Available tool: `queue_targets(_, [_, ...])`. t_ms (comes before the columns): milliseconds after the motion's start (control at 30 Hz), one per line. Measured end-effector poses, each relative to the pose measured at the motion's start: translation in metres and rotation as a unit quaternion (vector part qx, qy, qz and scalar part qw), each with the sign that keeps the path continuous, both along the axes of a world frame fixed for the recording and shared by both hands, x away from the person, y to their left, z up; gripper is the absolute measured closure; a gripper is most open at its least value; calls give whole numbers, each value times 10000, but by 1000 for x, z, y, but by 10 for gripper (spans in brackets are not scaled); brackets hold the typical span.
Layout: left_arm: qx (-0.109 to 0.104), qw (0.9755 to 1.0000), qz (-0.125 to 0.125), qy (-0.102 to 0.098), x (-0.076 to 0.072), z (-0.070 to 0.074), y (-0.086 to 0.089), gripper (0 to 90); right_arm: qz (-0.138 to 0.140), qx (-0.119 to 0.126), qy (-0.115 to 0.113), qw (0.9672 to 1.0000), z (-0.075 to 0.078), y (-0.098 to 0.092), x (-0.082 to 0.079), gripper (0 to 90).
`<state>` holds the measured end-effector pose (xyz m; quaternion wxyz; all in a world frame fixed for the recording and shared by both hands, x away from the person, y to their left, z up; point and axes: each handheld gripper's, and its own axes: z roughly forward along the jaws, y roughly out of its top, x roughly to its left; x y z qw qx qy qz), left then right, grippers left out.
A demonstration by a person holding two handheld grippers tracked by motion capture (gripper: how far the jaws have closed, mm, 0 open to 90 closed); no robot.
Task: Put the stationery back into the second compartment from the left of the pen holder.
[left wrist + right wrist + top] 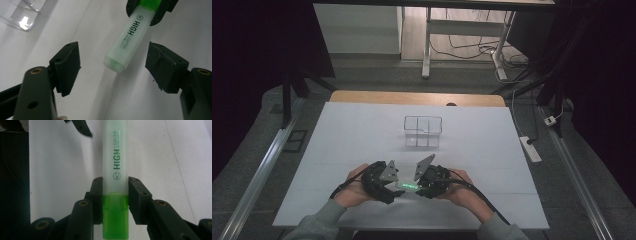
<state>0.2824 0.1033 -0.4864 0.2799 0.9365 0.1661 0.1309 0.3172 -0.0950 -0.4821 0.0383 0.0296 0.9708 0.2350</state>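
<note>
- White worktop [342, 150], with a bare wooden strip along its far edge.
- Clear divided container [423, 131] standing on it, near the middle.

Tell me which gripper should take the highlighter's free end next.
Left. The left gripper is open with its jaws either side of the highlighter's pale end, not touching it, while the right gripper already clamps the green end.

A white sheet [362, 130] covers the desk [362, 96], whose wooden far edge shows bare. Grey floor [377, 75] surrounds it, dark at both sides. Beyond stands a white-legged table [427, 50]; cables and a power strip [530, 149] lie right.
</note>
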Motion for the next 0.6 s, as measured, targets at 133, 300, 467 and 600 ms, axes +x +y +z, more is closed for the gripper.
queue_targets(133, [171, 9997, -164, -8, 1, -2, -10, 310, 27, -90, 12, 10000, 0, 2, -1, 661])
queue_targets(300, [331, 9986, -411, 22, 2, -3, -20, 349, 152, -134, 6, 9998, -2, 4, -1, 661])
queue_targets(467, [423, 9970, -644, 112, 2, -7, -26, 442, 92, -112, 91, 9999, -2, 5, -3, 661])
queue_targets(600, [616, 9945, -846, 108, 2, -7, -27, 541, 65, -112, 150, 9998, 0, 4, -5, 661])
